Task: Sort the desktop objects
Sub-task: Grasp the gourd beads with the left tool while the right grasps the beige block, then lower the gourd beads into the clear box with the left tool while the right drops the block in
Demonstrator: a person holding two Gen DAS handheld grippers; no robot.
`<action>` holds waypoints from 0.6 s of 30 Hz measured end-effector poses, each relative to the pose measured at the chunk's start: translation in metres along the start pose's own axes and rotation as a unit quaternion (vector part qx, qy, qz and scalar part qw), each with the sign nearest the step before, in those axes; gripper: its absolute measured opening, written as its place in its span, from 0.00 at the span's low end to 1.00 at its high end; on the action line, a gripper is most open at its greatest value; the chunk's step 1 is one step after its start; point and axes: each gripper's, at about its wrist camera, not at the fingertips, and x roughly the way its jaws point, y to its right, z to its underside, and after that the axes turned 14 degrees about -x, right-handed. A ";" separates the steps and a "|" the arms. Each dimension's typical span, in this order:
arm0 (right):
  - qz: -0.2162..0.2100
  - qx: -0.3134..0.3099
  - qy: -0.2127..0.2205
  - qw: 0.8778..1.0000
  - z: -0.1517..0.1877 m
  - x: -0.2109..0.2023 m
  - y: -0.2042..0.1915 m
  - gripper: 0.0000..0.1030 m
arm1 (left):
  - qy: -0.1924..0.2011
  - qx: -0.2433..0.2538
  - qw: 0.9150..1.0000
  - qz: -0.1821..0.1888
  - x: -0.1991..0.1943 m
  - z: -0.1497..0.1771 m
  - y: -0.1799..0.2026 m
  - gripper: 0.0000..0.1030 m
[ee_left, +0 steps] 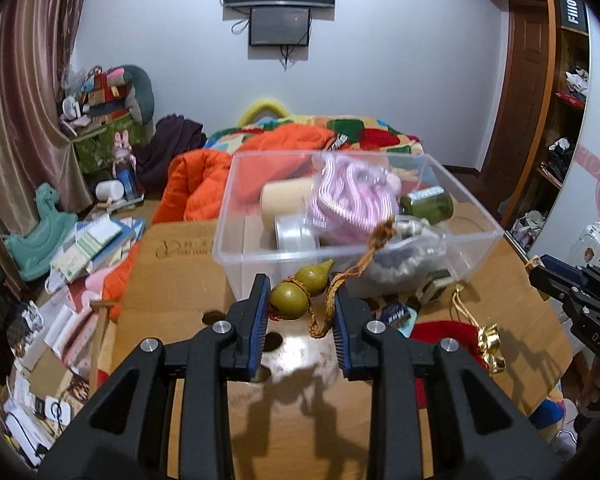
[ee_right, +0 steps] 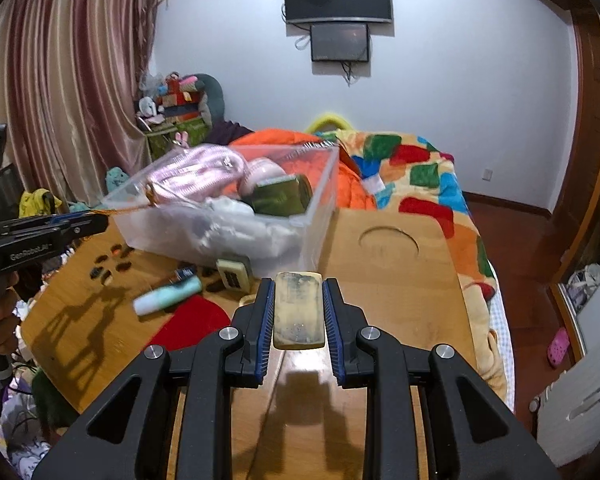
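The right gripper (ee_right: 299,312) has its fingers closed on a flat yellowish block (ee_right: 299,309), lifted over the wooden tabletop (ee_right: 400,280); the left gripper (ee_left: 300,312) looks partly open, with a green gourd charm (ee_left: 300,286) and its brown cord (ee_left: 354,268) between the fingers, though whether they press it I cannot tell. Beyond them a teal tube (ee_right: 168,294) and a red cloth (ee_right: 196,320) lie on the tabletop, and further stands the clear plastic bin (ee_right: 236,216), already quite full. I judge the block should travel level and high over the near wall, then be released low inside, so that the cord is not dragged
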 end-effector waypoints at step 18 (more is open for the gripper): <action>0.014 -0.041 0.027 0.999 -0.049 0.022 0.002 0.21 | 0.017 0.002 1.000 0.011 0.019 -0.031 -0.006 0.28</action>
